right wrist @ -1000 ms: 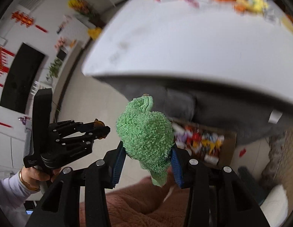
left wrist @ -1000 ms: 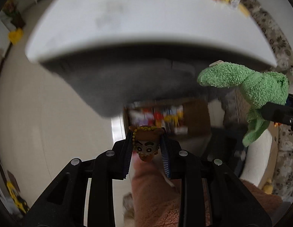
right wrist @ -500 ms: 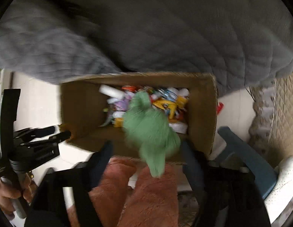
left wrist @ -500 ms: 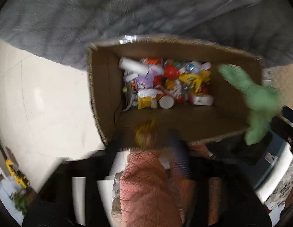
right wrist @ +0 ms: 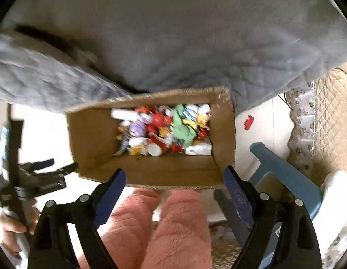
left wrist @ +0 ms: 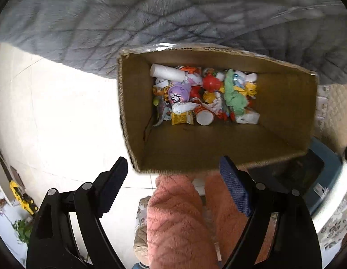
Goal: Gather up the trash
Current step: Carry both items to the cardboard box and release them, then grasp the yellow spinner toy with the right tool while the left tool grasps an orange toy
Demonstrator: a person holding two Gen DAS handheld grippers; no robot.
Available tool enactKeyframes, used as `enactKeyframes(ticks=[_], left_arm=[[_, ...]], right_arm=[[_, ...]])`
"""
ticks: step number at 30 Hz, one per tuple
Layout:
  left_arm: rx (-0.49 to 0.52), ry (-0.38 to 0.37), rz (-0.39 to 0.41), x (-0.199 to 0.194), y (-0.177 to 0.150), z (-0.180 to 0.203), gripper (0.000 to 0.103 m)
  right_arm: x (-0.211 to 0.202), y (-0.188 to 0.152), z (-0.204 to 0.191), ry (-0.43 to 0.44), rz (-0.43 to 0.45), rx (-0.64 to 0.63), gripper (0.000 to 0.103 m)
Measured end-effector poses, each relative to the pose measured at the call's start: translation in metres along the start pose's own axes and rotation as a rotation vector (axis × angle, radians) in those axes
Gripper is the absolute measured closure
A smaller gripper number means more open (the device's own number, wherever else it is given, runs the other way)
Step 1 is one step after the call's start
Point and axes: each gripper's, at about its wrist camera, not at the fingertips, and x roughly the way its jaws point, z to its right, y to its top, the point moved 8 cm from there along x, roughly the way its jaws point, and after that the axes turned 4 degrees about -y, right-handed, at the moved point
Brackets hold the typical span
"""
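Over on the left there's pale tiled floor (left wrist: 61, 116), and the left gripper (left wrist: 173, 174) hangs above the near edge of the cardboard box (left wrist: 285, 116) with its blue-padded fingers (left wrist: 233, 186) spread wide, nothing between them. In the right wrist view you can also spot that left gripper off to the far left, held in the person's hand (right wrist: 9, 226). The box sits on the floor right up against a grey quilted cover (left wrist: 151, 18) on its far side, and the bottom is full of trash: a white roll (left wrist: 167, 73) at far left, a purple round thing (left wrist: 179, 93), something red (left wrist: 210, 83), and a green fuzzy cloth (left wrist: 232, 95) lying on top toward the right. The right gripper (right wrist: 174, 180) is also gaping open and empty over the box's near rim. Pink fuzzy legs (right wrist: 155, 228) show below both grippers. Further right there's a blue plastic stool (right wrist: 283, 174).
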Motion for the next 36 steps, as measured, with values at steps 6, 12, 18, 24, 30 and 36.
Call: enactKeyframes(ticks=[6,12,18,24,30,36], left_arm=[[0.033,-0.055,0.065,-0.065,-0.044,-0.003,0.02],[-0.031,-0.123,0.127,-0.107,-0.071,-0.008,0.015],[-0.126,-0.172,0.186,-0.134,-0.08,-0.013,0.015],[-0.242,-0.187,0.208,-0.136,-0.097,-0.027,0.015],[-0.35,-0.194,0.178,-0.122,-0.12,-0.043,0.015],[-0.298,-0.186,0.212,-0.144,-0.119,-0.038,0.015]], right_arm=[[-0.154,0.017,-0.034,0.183,0.217,-0.075,0.014],[-0.287,0.102,-0.041,0.246,0.527,-0.091,0.006],[-0.304,0.238,-0.018,0.157,0.595,-0.003,0.01],[-0.268,0.329,0.016,0.204,0.48,0.224,0.011],[-0.251,0.368,0.018,0.095,0.424,0.259,0.035],[-0.256,0.351,0.009,0.147,0.399,0.191,0.052]])
